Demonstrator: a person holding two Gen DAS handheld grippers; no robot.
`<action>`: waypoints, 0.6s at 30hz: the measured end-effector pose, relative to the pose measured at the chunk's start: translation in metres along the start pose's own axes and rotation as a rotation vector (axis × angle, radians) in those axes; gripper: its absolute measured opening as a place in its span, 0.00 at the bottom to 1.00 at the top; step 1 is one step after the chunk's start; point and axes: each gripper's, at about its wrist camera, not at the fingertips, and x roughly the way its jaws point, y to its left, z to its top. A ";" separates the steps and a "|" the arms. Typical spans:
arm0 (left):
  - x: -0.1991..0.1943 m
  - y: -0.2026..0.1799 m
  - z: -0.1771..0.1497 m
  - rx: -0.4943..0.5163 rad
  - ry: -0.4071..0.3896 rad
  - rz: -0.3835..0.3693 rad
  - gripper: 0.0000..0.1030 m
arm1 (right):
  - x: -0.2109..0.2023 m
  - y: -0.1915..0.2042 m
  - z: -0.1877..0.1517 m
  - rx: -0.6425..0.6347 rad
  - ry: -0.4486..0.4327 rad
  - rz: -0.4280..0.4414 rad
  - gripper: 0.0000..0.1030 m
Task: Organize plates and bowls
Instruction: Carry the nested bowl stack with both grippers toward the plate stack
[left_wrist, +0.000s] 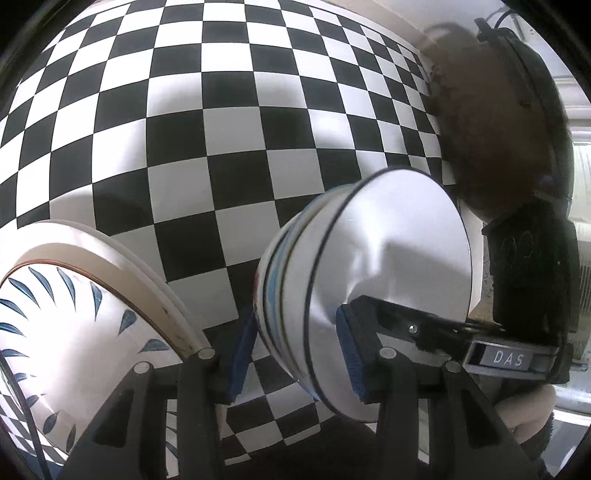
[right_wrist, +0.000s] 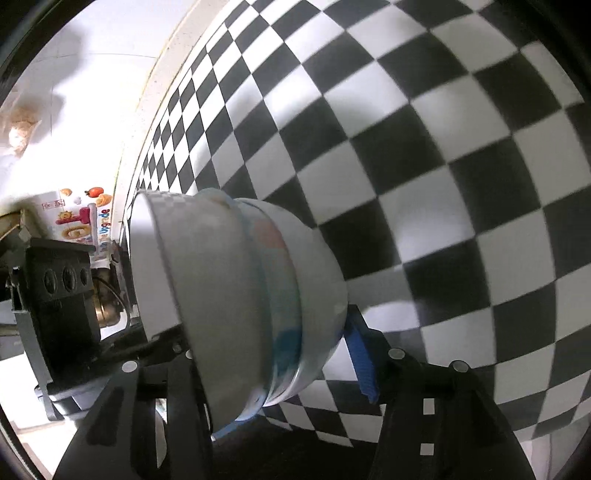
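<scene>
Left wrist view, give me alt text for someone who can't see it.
The left gripper is shut on a stack of bowls, its blue-padded jaws pinching the stack's near rim, above a black-and-white checkered tablecloth. A stack of plates, the top one painted with blue leaves, sits lower left.

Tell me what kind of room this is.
Probably a home kitchen or dining spot: a checkered tablecloth, stacked bowls and a patterned plate on it, and a printed food box beyond the table edge.

Bare checkered cloth (left_wrist: 221, 129) ahead; plate stack (left_wrist: 74, 314) crowds left, black appliance (left_wrist: 532, 277) right.
</scene>
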 end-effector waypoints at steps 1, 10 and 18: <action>0.000 0.001 0.000 -0.005 -0.006 -0.006 0.39 | 0.000 0.001 0.001 0.002 -0.002 -0.001 0.53; -0.006 -0.003 -0.001 0.011 -0.051 0.012 0.39 | -0.011 -0.004 -0.004 -0.053 -0.031 -0.001 0.51; -0.014 -0.007 -0.004 0.030 -0.095 0.040 0.39 | -0.006 0.025 -0.003 -0.085 -0.054 0.003 0.50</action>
